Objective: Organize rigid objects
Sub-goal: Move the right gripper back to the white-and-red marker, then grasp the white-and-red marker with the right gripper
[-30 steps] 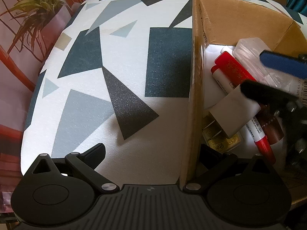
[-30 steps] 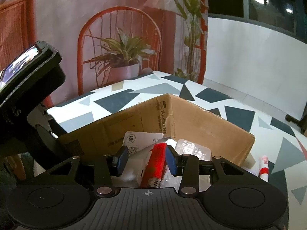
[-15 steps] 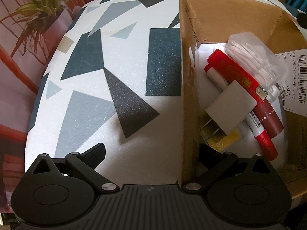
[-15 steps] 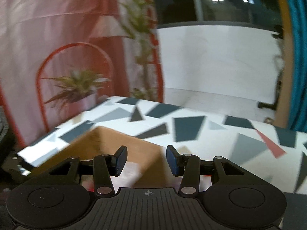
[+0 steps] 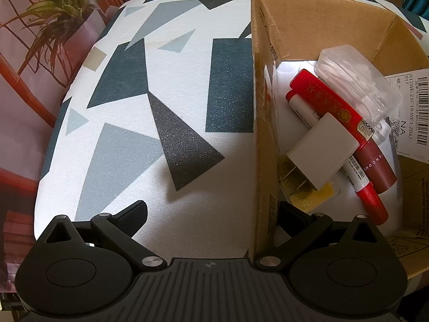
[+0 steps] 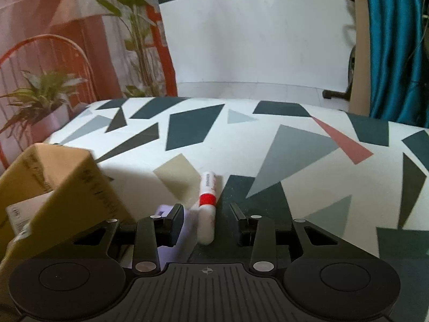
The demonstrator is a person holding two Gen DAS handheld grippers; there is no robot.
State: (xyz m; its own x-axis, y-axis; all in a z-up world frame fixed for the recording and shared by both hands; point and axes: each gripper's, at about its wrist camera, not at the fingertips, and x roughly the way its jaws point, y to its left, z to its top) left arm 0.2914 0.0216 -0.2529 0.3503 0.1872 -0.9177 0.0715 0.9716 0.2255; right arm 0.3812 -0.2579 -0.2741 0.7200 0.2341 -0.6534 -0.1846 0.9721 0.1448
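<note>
Right gripper (image 6: 206,221): jaws apart and just been narrowing, a white-and-red marker (image 6: 207,206) lying between them, pads not touching it.
Left gripper (image 5: 211,214): jaws wide, straddling the cardboard box (image 5: 261,139) wall; whether they press it, cannot tell.
Box edge: just left of the marker.
Open room: bare patterned table (image 6: 295,161) right and ahead.
Box contents: markers, a white charger (image 5: 321,153), a clear bag.

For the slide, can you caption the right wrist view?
Open right gripper lines up on a red-banded white marker lying on the patterned table beside the cardboard box.
</note>
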